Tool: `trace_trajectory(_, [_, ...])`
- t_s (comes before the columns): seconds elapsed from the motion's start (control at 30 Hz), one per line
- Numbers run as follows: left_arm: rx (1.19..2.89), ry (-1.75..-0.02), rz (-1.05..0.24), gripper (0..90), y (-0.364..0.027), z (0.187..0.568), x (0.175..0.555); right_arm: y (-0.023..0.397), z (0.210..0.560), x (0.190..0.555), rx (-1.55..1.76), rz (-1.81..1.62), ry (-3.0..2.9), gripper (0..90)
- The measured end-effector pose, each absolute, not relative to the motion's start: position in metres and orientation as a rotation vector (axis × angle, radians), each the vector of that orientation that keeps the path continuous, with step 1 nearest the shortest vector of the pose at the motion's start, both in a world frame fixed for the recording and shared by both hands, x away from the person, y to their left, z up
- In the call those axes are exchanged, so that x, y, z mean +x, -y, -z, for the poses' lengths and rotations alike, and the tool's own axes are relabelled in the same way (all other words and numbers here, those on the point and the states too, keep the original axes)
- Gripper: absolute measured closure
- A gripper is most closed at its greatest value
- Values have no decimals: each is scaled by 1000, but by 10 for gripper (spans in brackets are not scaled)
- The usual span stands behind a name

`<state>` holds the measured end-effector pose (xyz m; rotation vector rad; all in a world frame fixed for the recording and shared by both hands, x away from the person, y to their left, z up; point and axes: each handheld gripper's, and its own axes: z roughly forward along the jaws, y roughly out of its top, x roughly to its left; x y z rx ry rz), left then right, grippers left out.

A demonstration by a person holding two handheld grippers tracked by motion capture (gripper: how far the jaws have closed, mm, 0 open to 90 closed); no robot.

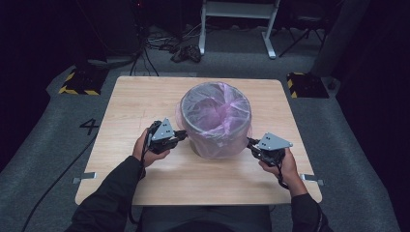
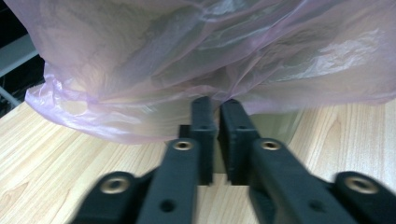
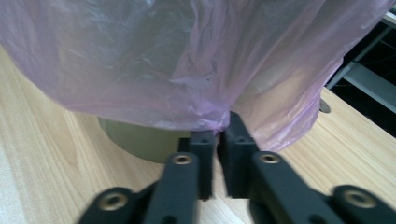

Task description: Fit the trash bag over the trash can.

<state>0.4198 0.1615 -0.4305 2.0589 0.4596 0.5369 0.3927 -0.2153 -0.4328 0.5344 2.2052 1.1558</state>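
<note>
Had both claws pinched shut on the pink bag's (image 1: 216, 113) hem, left claw (image 2: 214, 103) and right claw (image 3: 224, 122), low on the bin (image 3: 140, 142) mid-tabletop (image 1: 145, 96). I figured lifting evenly would avoid tearing it.

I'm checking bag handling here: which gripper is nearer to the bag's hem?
Neither is nearer. The left gripper pinches the pink bag hem on the bin's left side; the right gripper pinches it on the right.
</note>
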Motion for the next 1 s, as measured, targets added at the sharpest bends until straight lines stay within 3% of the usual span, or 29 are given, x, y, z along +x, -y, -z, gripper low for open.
trace_trajectory(0.57, [2260, -489, -411, 900, -160, 465, 433, 224, 469, 413, 645, -1118, -2382, 900])
trace_trajectory(0.8, [2264, -530, -381, 900, -163, 476, 437, 230, 483, 425, 737, -1143, -2426, 900])
trace_trajectory(0.87, [2242, -537, -377, 899, -167, 476, 435, 232, 484, 425, 750, -1157, -2413, 865])
trace_trajectory(1.0, [2213, -553, -387, 663, -177, 473, 426, 237, 483, 421, 747, -1170, -2416, 658])
